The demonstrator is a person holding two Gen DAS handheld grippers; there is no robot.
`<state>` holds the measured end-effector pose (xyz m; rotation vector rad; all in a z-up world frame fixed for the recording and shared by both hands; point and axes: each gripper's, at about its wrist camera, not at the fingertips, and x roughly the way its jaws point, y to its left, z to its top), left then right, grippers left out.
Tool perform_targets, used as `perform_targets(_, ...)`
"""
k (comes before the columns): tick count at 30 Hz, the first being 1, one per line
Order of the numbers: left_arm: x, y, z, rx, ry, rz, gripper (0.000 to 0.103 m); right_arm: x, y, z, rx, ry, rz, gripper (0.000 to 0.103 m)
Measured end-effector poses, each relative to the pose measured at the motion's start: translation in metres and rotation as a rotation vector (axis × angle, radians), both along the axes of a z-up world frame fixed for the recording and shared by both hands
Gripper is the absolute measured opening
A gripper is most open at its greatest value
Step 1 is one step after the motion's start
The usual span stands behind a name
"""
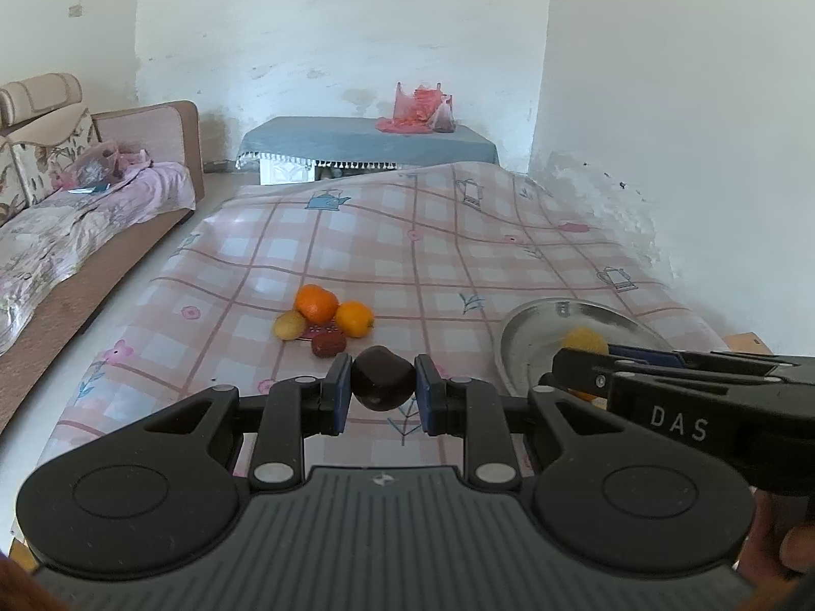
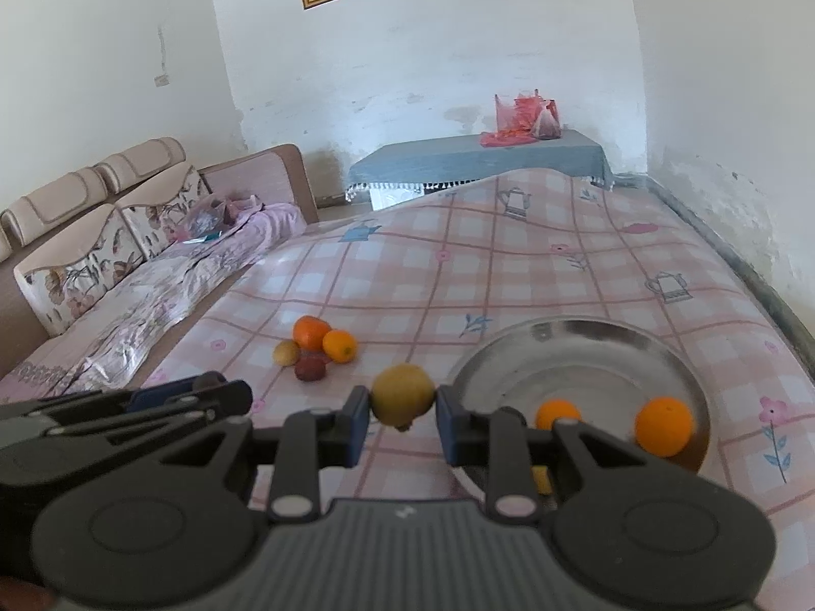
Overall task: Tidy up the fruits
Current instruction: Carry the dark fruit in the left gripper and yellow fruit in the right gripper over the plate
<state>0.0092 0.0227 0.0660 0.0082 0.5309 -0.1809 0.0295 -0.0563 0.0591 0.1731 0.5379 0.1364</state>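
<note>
My left gripper point(image 1: 382, 382) is clamped on a dark brown rounded fruit point(image 1: 382, 379); my right gripper point(image 2: 402, 407) is clamped on a yellow-green round fruit point(image 2: 402, 396). The shiny round metal plate point(image 2: 611, 336), already holding two oranges point(image 2: 663, 425), lies just right of my right jaws, so that hand is nearer. Four loose fruits point(image 2: 316, 349) sit left of the plate.
</note>
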Motion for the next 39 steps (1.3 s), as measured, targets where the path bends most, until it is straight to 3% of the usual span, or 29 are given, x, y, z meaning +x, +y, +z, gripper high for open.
perform_targets(39, -0.01, -0.02, 0.001, -0.001, 0.011, -0.116, 0.027, -0.02, -0.059, 0.001, -0.012, -0.014, -0.12, 0.026)
